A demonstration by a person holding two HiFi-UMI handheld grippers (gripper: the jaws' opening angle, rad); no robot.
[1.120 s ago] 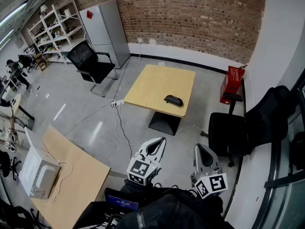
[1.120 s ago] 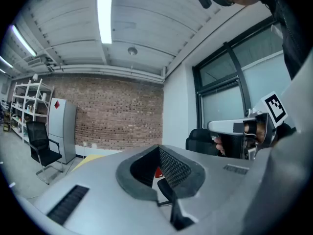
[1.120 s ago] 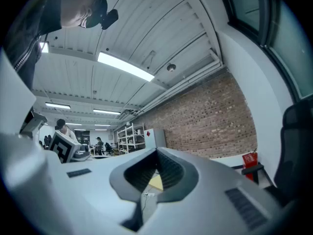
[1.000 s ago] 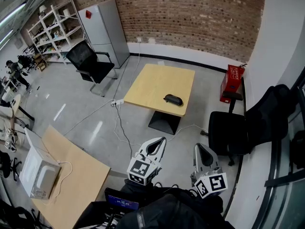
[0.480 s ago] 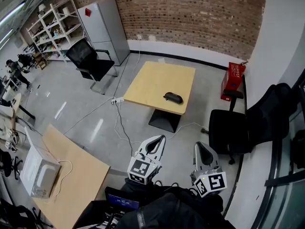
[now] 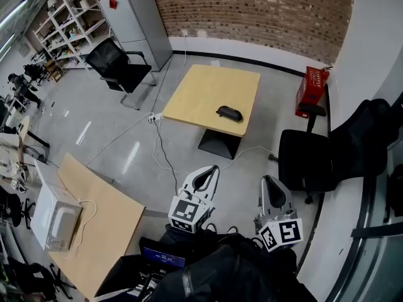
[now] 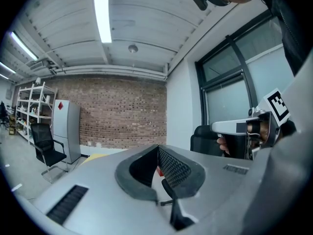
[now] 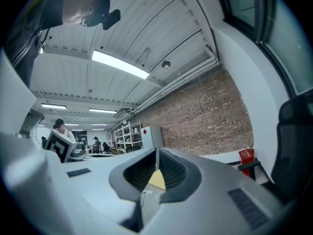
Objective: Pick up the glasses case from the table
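- Well ahead of the left gripper and right gripper, far beyond both sets of tips: a dark glasses case lying flat on a square wooden table.
- Close to the table edge nearest the grippers, roughly between the lines the two grippers point along.
- Long axis of the case crosswise to the grippers' pointing direction: one end out to their left, the other to their right and slightly nearer them.
- Left gripper narrow, jaw tips together, nothing held.
- Right gripper likewise closed to the tips and empty, with only a sliver of yellow tabletop showing through the gap behind the pads.
- Head view alone: the case itself, plus a black office chair just right of the right gripper.
- Left gripper view alone: a hand wrapped round the right gripper's handle, off to the right of the left jaws.
- Right gripper view alone: the left gripper's marker cube to the left of the right jaws, and a person far beyond it.
- Ahead and left of both grippers, in all three views: a tall grey refrigerator against the brick wall.
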